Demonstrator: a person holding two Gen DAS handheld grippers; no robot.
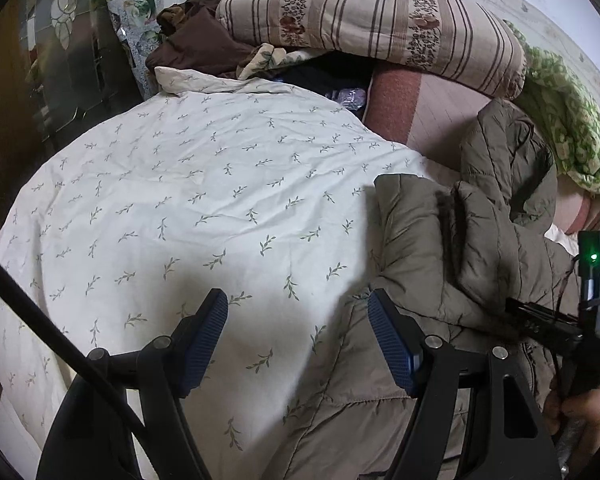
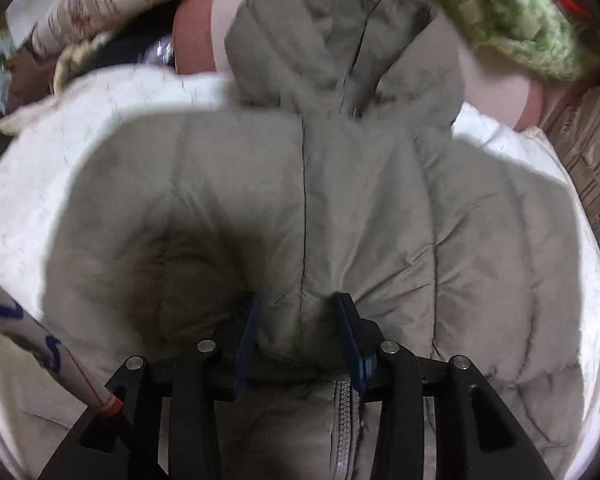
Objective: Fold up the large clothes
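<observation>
Puffer jacket (image 2: 340, 208), olive-grey and quilted, lies front-up on the white leaf-print duvet (image 1: 188, 184) that covers the bed, toward the duvet's right side as the left wrist view shows it. Hood (image 2: 340, 40) points to the head of the bed, reaching the pink bedding near the striped pillow (image 1: 372, 20) and the green blanket (image 2: 512, 28).

Progress, judged: body looks compacted, both sides appear turned in over the front, zipper line roughly central. Lengthwise fold not yet done; hood is still spread out past the body.

Right gripper (image 2: 300, 336): jaws partly open with a bunched ridge of the jacket's hem, next to the zipper (image 2: 344, 420), between the blue pads. Fabric fills the gap and puckers there, so I read it as gripped.

Left gripper (image 1: 300, 340): jaws wide, nothing between them, hovering over the duvet at the jacket's left edge.

Remaining, judged: bring hem up toward the hood, tuck hood, flatten.
</observation>
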